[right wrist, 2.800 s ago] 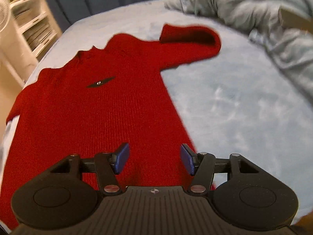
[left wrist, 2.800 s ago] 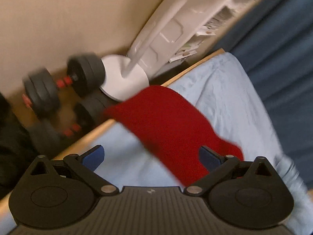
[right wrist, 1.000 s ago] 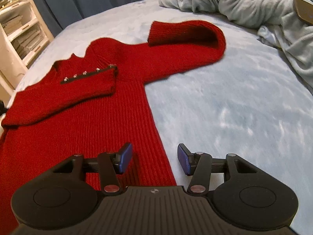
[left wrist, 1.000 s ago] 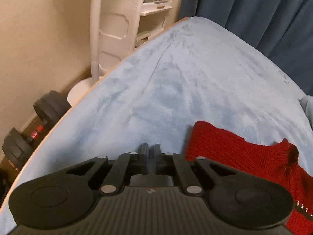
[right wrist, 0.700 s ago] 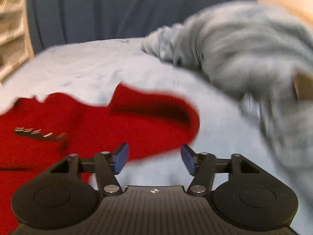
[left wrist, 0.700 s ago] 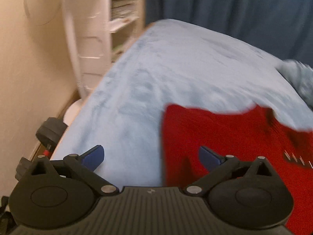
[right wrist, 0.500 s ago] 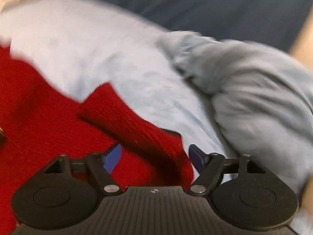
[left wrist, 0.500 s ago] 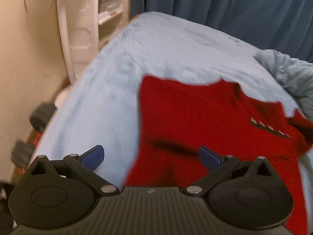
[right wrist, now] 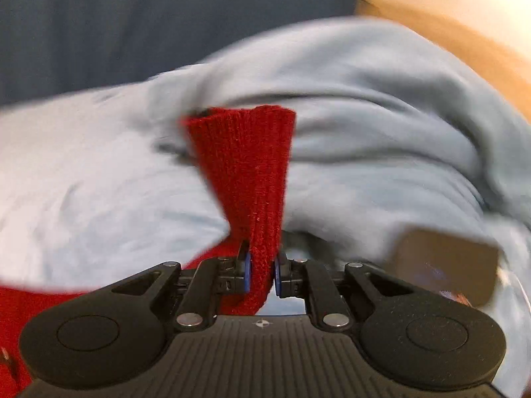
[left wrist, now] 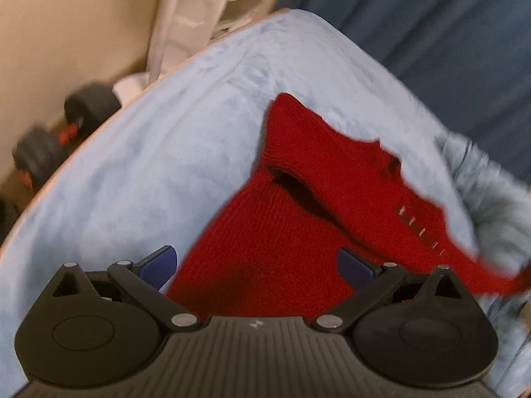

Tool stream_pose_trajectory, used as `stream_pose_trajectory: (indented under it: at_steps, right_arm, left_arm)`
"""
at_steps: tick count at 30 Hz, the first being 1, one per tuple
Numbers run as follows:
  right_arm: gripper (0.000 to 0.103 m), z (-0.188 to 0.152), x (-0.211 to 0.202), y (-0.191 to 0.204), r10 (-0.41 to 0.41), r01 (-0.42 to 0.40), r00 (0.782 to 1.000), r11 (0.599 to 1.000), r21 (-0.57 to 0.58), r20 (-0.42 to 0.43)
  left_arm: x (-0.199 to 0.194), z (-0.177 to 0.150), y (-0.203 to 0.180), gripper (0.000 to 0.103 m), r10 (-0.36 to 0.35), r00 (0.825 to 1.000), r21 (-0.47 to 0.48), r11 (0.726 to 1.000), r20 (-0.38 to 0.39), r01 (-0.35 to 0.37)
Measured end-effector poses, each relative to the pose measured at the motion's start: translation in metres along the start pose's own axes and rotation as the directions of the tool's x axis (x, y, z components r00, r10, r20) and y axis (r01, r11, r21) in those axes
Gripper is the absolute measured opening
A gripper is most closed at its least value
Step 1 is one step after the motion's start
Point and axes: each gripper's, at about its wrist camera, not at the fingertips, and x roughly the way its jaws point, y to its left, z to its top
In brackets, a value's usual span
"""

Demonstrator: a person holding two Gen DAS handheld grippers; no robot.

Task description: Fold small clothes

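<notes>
**Inspector:** Bedroom setting noted: pale blue fleece bed cover (left wrist: 172, 152) as work surface, dark blue curtain (left wrist: 448, 33) behind, white shelving unit (left wrist: 205, 10) and black dumbbells (left wrist: 66, 126) off the bed's edge. Where is the garment?

**Onlooker:** Red ribbed-knit sweater (left wrist: 298, 225), spread on that cover. From the left wrist view one sleeve lies crossed over the chest, a row of small metal buttons (left wrist: 419, 229) showing on it. The other sleeve's cuff (right wrist: 245, 152) is raised off the bed.

**Inspector:** Gripper states?

**Onlooker:** Right gripper (right wrist: 261, 272) has its blue pads pinched tight on that cuff; the knit bunches between them and fans out above. Left gripper (left wrist: 255, 262) stands spread wide above the sweater's lower body, holding nothing.

**Inspector:** Handling assessment?

**Onlooker:** My judgement: soft, thick knit, light, not fragile, not slippery. It drapes and stretches, so a hard pull would drag the body out of square. The ribbed cuff is the firmest hold on a sleeve; hem corners likewise for the body fold.

**Inspector:** Surroundings?

**Onlooker:** Rumpled grey-blue blanket (right wrist: 381, 106) heaped just beyond the cuff, and a blurred brown flat object (right wrist: 444, 262) to the right; I cannot tell what it is.
</notes>
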Motion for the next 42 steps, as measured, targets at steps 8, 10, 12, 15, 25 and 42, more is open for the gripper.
stream_pose_trajectory:
  at_steps: [8, 10, 12, 15, 25, 42]
  right_arm:
    - [0.013, -0.032, 0.004, 0.026, 0.008, -0.007, 0.998, 0.999, 0.033, -0.056]
    - [0.013, -0.027, -0.022, 0.054, 0.062, -0.061, 0.998, 0.998, -0.024, 0.029]
    - [0.013, -0.022, -0.06, 0.103, 0.163, -0.141, 0.976, 0.978, -0.156, 0.143]
    - [0.013, -0.028, -0.128, 0.187, 0.368, -0.273, 0.897, 0.898, -0.346, 0.246]
    - [0.077, -0.204, -0.228, 0.403, 0.7, -0.573, 0.698, 0.418, -0.705, -0.153]
    - [0.074, -0.284, -0.255, 0.136, 0.491, -0.521, 0.852, 0.766, -0.377, -0.179]
  left_arm:
    - [-0.037, 0.007, 0.014, 0.103, 0.03, 0.998, -0.031, 0.999, 0.05, -0.029]
    - [-0.043, 0.008, 0.018, 0.103, 0.035, 0.997, -0.025, 0.999, 0.063, -0.033]
    - [-0.047, 0.007, 0.024, 0.103, 0.045, 0.996, -0.014, 0.999, 0.071, -0.044]
    - [-0.05, 0.004, 0.033, 0.103, 0.067, 0.995, -0.006, 0.998, 0.072, -0.067]
    - [-0.06, -0.011, 0.049, 0.103, 0.065, 0.996, 0.004, 0.998, 0.055, -0.065]
    - [-0.08, -0.084, -0.01, 0.103, 0.098, 0.994, 0.31, 0.944, 0.049, -0.109]
